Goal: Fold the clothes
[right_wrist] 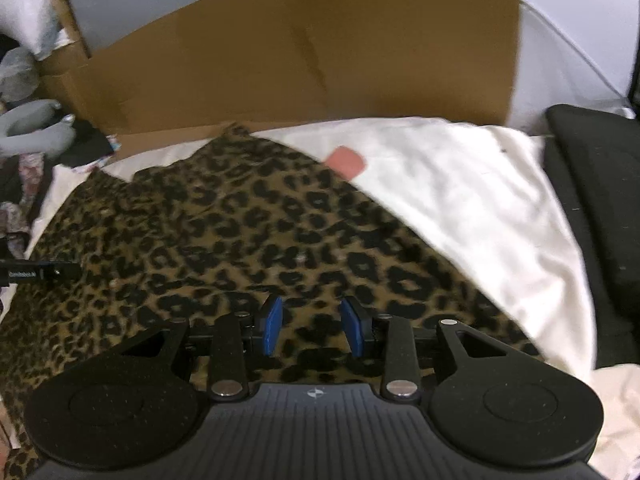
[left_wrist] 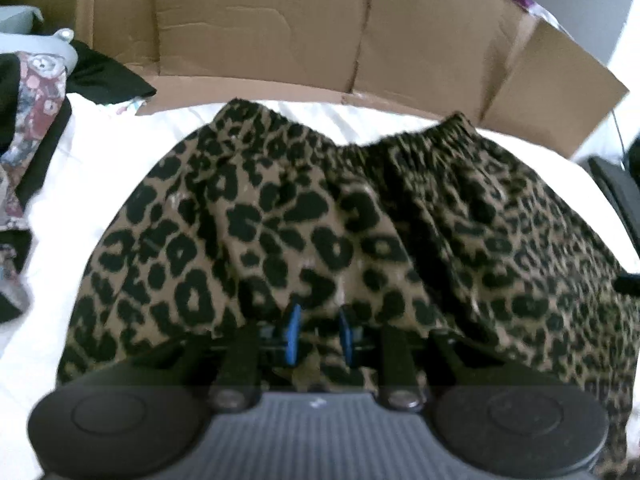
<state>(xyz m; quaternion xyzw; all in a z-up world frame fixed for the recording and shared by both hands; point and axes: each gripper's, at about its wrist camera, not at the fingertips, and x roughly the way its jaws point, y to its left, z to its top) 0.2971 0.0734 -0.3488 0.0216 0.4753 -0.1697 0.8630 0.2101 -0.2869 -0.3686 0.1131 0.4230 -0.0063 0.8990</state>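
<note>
leopard skirt point(left_wrist: 320, 216) spread flat on white sheet point(left_wrist: 100, 168), waistband at 12 o'clock.
left gripper point(left_wrist: 318, 334) and right gripper point(right_wrist: 312, 326), pads apart, hover over hem at 6 o'clock, likely to grasp it.

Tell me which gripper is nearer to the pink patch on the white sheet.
Right. The right gripper hovers open over the leopard-print garment, with the pink patch ahead of it at the garment's far edge. The left gripper is further left; its view shows no patch.
</note>
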